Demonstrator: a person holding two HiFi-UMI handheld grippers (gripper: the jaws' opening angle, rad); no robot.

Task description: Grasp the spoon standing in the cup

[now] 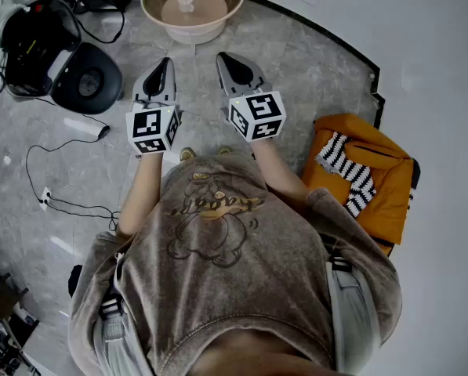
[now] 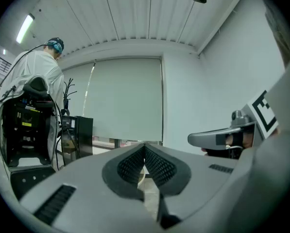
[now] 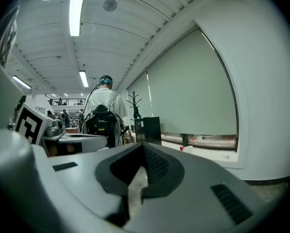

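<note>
Cup (image 1: 186, 3): small, pale, on round beige table (image 1: 150, 8); spoon indistinct.
Left gripper (image 1: 166, 61): jaws together, empty.
Right gripper (image 1: 222, 56): jaws together, empty.

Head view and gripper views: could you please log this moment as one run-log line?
left tongs: shut, empty | right tongs: shut, empty | both: side by side, short of round beige table

Both my grippers closed, held out level
My left gripper (image 1: 165, 63) and right gripper (image 1: 223, 56) sit side by side just short of the round table (image 1: 193, 28), forearms extended.
</note>
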